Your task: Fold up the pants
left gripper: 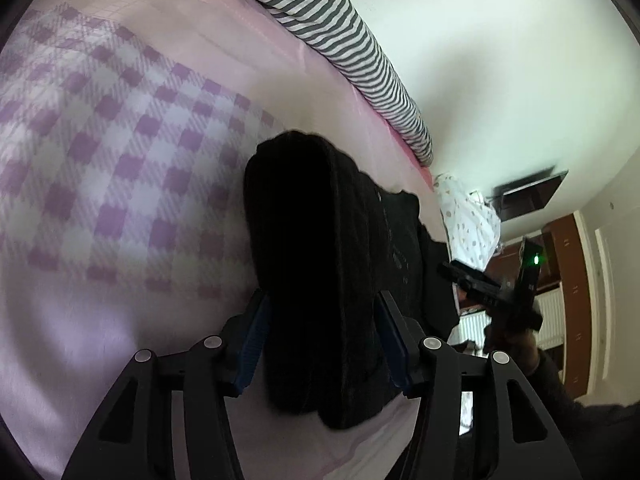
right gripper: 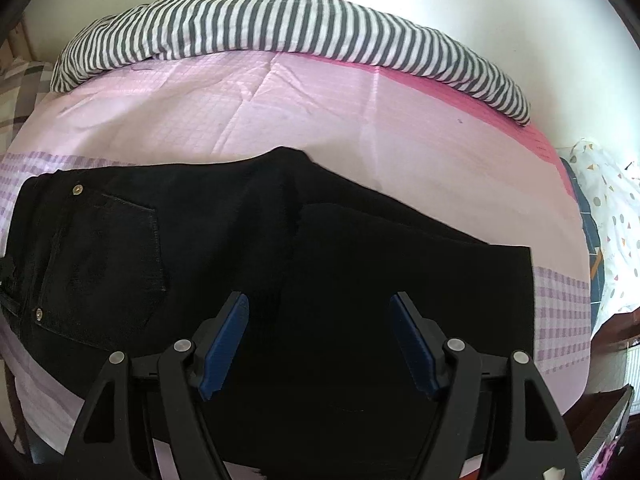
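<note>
A pair of black pants [right gripper: 280, 248] is seen lying on a pink bed sheet [right gripper: 280, 96], already doubled over, with a pocketed waist end [right gripper: 100, 248] at the left of the right wrist view and a squared folded edge at the right. The long axis of the garment is laid across that view, from left to right. The right gripper [right gripper: 320, 340] is held just above the near middle of the cloth, its blue pads [right gripper: 224, 340] spread wide with nothing between them. In the left wrist view, the left gripper [left gripper: 320, 340] is closed around a thick bunch of the dark fabric, which is lifted off a lilac checked blanket [left gripper: 100, 160]. A striped pillow [right gripper: 280, 24] is set along the far edge. The left hand is judged nearer the waist end, so the coming fold is likely carried rightward along the axis.
</note>
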The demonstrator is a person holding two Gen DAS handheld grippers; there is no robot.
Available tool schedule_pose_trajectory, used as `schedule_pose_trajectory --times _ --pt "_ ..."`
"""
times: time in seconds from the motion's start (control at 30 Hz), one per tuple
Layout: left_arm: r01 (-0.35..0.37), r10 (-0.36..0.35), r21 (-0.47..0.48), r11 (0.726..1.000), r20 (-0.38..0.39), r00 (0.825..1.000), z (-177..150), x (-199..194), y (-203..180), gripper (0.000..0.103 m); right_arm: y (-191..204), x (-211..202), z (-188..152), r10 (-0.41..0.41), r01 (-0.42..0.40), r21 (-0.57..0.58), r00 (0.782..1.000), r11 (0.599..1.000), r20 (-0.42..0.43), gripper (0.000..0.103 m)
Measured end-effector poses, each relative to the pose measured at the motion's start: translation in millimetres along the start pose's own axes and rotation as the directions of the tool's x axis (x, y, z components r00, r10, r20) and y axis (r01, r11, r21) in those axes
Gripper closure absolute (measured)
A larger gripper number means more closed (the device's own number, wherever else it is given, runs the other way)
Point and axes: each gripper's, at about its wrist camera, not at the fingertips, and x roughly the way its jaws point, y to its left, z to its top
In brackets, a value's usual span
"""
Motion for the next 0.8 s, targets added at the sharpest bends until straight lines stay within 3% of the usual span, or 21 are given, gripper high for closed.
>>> schedule_pose_trajectory --times 0.1,0.17,0.23,0.3,0.33,0.4,0.43,0.47,0.53,0.67,0.8 --pt "-0.023 0.023 0.033 0.999 0.006 1.0 6 12 -11 0.042 4 -1 -2 0.007 -0.007 0.01 1.0 1.0 0.005 0.033" --pt "-0.028 0.028 0.04 0.999 0.004 1.0 11 22 -23 0.024 3 -3 -4 0.017 -0.017 0.028 1.0 0.999 0.013 0.033" --pt "-0.028 0.029 0.045 0.999 -0.011 1.0 15 32 -33 0.014 0 -5 -5 0.025 -0.026 0.046 0.999 0.999 0.021 0.033" --pt "-0.033 0.034 0.044 0.998 -0.003 0.999 15 38 -38 0.014 -4 -8 -7 0.037 -0.039 0.062 0.999 0.997 0.037 0.033" --pt "-0.051 0.051 0.051 0.997 0.004 0.999 13 38 -40 0.017 -6 -10 -9 0.041 -0.044 0.068 0.998 0.997 0.045 0.033" --pt "-0.125 0.125 0.055 0.991 0.01 0.992 11 36 -40 0.041 -10 -15 -11 0.054 -0.059 0.078 0.996 0.995 0.066 0.033" --pt "-0.155 0.155 0.045 0.987 0.011 0.988 10 35 -39 0.06 -13 -17 -11 0.061 -0.067 0.083 0.995 0.994 0.075 0.033" --pt "-0.158 0.158 0.017 0.987 0.001 0.987 11 34 -33 0.068 -17 -18 -12 0.067 -0.074 0.092 0.994 0.993 0.083 0.033" --pt "-0.117 0.116 -0.052 0.992 -0.009 0.993 10 31 -24 0.074 -26 -20 -15 0.082 -0.093 0.115 0.992 0.989 0.097 0.033" --pt "-0.181 0.181 -0.018 0.983 0.012 0.983 9 29 -48 0.081 -46 -25 -24 0.115 -0.135 0.17 0.985 0.976 0.125 0.032" --pt "-0.151 0.151 -0.013 0.988 0.043 0.988 13 16 -82 0.083 -70 -35 -34 0.125 -0.159 0.216 0.978 0.963 0.164 0.032"
